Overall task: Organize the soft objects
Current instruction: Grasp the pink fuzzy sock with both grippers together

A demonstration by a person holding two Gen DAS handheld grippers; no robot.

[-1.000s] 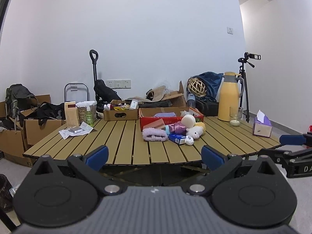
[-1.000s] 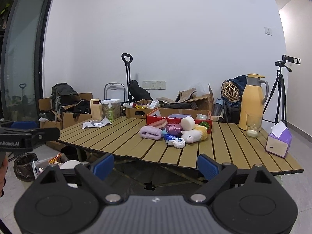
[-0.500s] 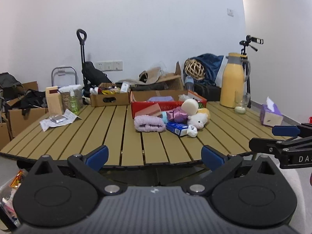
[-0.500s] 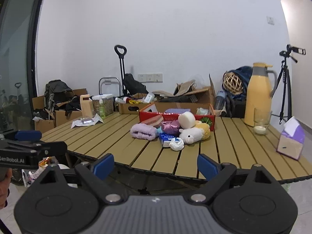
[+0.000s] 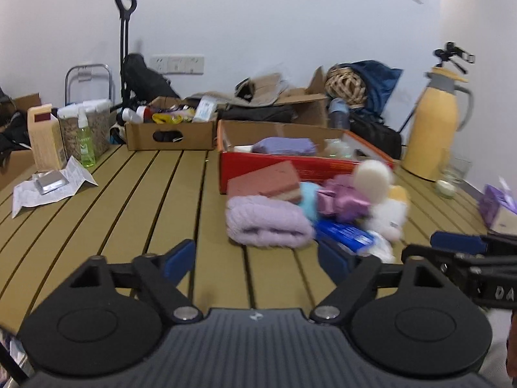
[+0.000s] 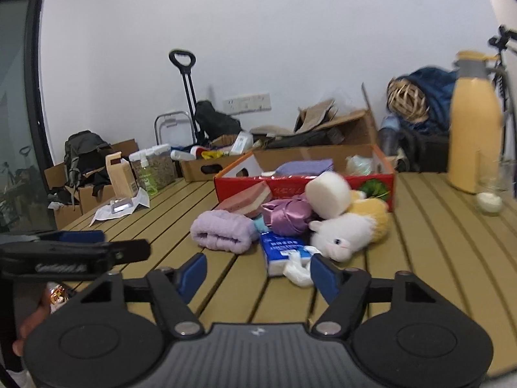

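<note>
while both grippers hang low over the near part of the table point(image 5: 97, 226), the soft pile sits just ahead of them, untouched. the left gripper point(image 5: 257, 260) has its jaws apart with nothing between them; they have just been closing. the lilac towel point(image 5: 268, 221) lies just beyond its fingertips, a little right of centre. the right gripper point(image 6: 257, 276) is likewise unclenched and empty, its jaws also just closing in; the blue tissue pack point(image 6: 282, 252) and a white scrap lie just past its right finger, with the white plush point(image 6: 345, 236) beside them. behind these, touching one another, are a pink sponge point(image 6: 248, 200), a satin bundle point(image 6: 287, 215), a white foam roll point(image 6: 328, 194) and a yellow plush point(image 6: 371, 210). the pile leans against the front wall of the red box point(image 6: 290, 186), which holds a purple cloth point(image 6: 305, 168).

the table is slatted, tan wood. to the left stand a brown box point(image 5: 169, 132), a carton, a green bottle and a paper sheet; to the right a yellow jug point(image 6: 473, 135), a glass and a purple tissue box point(image 5: 497, 207). white walls, bags, cardboard and a tripod ring the room.

open slats lie left of the towel and right of the plush, well clear of the jug. each gripper shows at the other's side, apart.
</note>
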